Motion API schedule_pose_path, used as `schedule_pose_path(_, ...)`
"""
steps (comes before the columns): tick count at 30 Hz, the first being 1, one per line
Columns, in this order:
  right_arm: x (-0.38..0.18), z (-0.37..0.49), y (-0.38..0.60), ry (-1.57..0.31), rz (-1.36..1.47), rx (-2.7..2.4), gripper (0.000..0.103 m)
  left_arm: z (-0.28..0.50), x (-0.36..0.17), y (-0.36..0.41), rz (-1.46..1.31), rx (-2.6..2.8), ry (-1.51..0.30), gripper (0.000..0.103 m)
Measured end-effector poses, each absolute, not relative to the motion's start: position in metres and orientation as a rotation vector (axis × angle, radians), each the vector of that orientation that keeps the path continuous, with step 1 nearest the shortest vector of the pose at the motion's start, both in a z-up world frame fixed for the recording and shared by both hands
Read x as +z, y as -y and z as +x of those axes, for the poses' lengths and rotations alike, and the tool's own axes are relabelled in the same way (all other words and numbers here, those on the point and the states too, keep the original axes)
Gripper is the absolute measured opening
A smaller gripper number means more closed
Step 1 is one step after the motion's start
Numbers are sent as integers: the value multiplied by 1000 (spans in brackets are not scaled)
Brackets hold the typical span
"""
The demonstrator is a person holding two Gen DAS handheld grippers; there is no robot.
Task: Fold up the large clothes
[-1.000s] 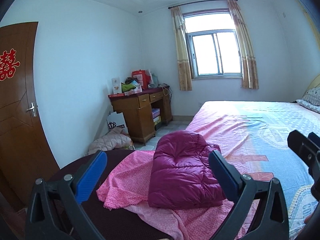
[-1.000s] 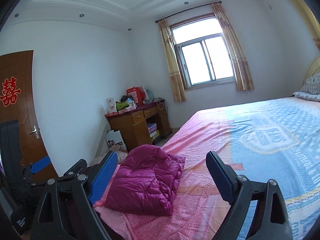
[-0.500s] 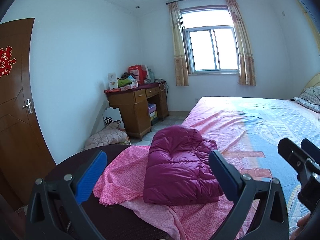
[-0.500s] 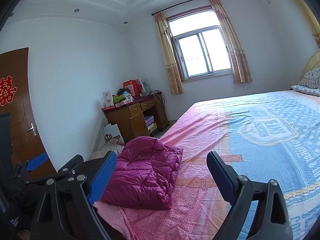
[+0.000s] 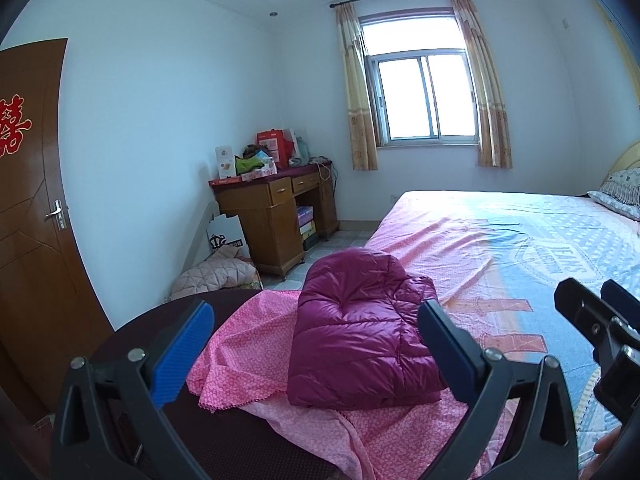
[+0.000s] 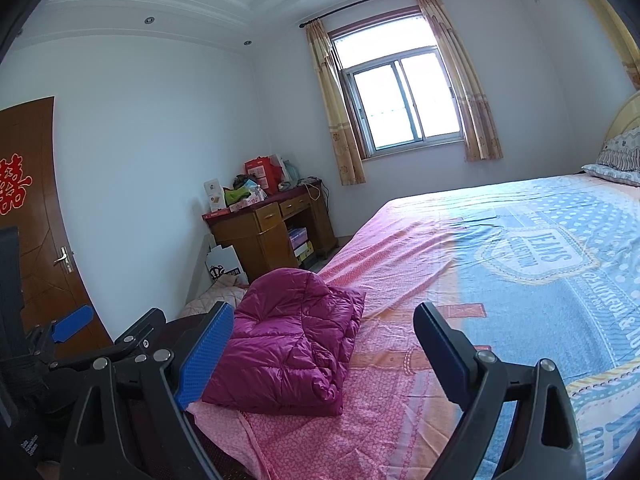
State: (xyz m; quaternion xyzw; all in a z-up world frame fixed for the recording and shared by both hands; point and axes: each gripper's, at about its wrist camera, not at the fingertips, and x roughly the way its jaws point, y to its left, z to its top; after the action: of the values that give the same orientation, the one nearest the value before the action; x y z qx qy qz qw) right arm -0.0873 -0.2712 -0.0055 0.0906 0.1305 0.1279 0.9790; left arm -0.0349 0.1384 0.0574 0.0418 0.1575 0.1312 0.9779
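Jacket (image 5: 360,332) folded on bed (image 5: 500,240), ahead between released left gripper (image 5: 316,344) and released right gripper (image 6: 324,350), nearer left.

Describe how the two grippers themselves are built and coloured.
The left gripper and the right gripper look alike: black plastic frames with triangular cut-outs and silver bolts, each carrying two flat fingers faced with blue dotted pads. No cables or markings show. No sleeve is visible.
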Motion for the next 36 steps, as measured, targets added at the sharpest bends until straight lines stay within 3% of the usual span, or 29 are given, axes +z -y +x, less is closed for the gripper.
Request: schedule_pose_path(36,-13,-85,272,-286,206,241,92,-29,51,-144,87,264,-331,103)
